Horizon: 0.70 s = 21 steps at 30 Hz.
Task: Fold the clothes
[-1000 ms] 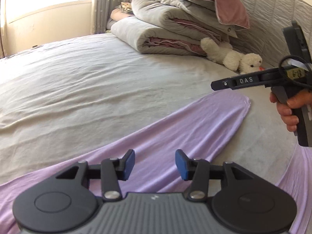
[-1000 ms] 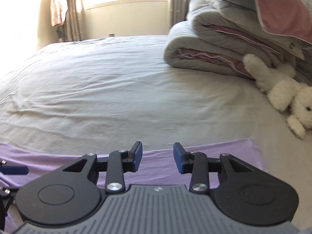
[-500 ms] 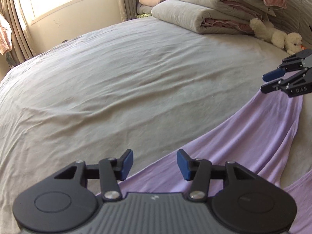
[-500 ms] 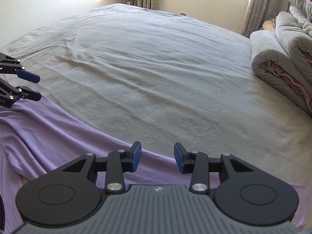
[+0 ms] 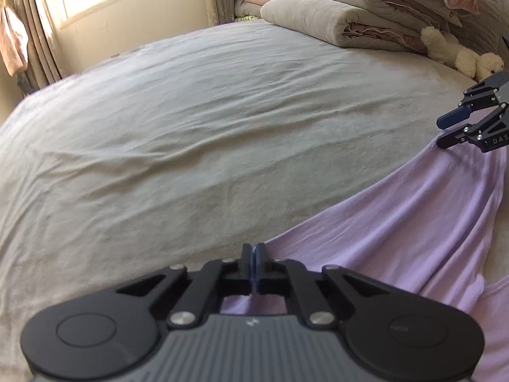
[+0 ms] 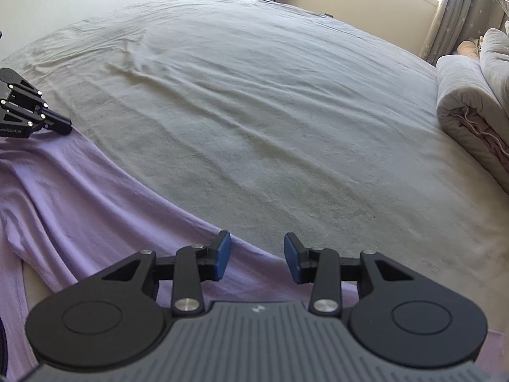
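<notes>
A lilac garment (image 5: 397,222) lies spread on the grey bed sheet; it also shows in the right wrist view (image 6: 79,197). My left gripper (image 5: 253,254) is shut on the garment's far edge at its left corner. My right gripper (image 6: 257,256) is open, its fingers straddling the garment's far edge near the right corner. The right gripper also shows at the right edge of the left wrist view (image 5: 451,130), open above the cloth. The left gripper shows at the left edge of the right wrist view (image 6: 60,124), shut.
The grey bed sheet (image 5: 206,121) stretches away ahead. Folded quilts and pillows (image 5: 350,16) are stacked at the headboard, with a white plush toy (image 5: 451,52) beside them. A window and curtains (image 5: 38,31) are beyond the bed.
My left gripper has shut on the garment's edge. Both grippers have dropped closer to the cloth; the right one stays open.
</notes>
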{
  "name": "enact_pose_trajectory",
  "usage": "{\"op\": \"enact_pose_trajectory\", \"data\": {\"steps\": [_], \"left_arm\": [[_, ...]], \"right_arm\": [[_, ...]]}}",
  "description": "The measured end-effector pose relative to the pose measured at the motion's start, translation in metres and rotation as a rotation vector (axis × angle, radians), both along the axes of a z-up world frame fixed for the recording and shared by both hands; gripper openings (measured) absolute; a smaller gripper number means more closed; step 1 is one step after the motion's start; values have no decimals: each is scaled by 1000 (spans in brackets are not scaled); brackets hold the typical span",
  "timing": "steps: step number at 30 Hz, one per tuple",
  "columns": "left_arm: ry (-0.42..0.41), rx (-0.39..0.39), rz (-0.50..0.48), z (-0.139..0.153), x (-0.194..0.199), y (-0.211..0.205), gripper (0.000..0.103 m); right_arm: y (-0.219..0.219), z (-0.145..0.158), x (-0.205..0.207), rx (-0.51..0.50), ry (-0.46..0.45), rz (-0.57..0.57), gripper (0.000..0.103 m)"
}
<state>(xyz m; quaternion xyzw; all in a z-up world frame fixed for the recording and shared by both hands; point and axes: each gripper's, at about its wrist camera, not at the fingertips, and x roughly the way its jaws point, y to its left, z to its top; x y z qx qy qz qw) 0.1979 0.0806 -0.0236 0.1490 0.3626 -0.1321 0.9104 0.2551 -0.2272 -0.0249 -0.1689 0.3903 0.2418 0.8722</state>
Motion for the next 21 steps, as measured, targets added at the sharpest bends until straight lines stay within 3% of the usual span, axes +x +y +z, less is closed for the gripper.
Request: {"op": "enact_pose_trajectory", "data": {"steps": [3, 7, 15, 16, 17, 21], "left_arm": [[-110, 29, 50, 3, -9, -3, 1], [-100, 31, 142, -5, 8, 4, 1], [-129, 56, 158, -21, 3, 1, 2], [-135, 59, 160, -22, 3, 0, 2], [-142, 65, 162, -22, 2, -2, 2], [-187, 63, 167, -19, -3, -4, 1]], "right_arm": [[-1, -1, -5, -6, -29, 0, 41], [-6, 1, -5, 33, -66, -34, 41], [-19, -6, 6, 7, -18, -40, 41], [-19, -9, 6, 1, -10, -33, 33], [-18, -10, 6, 8, -2, -21, 4], [-11, -8, 0, -35, -86, -27, 0]]}}
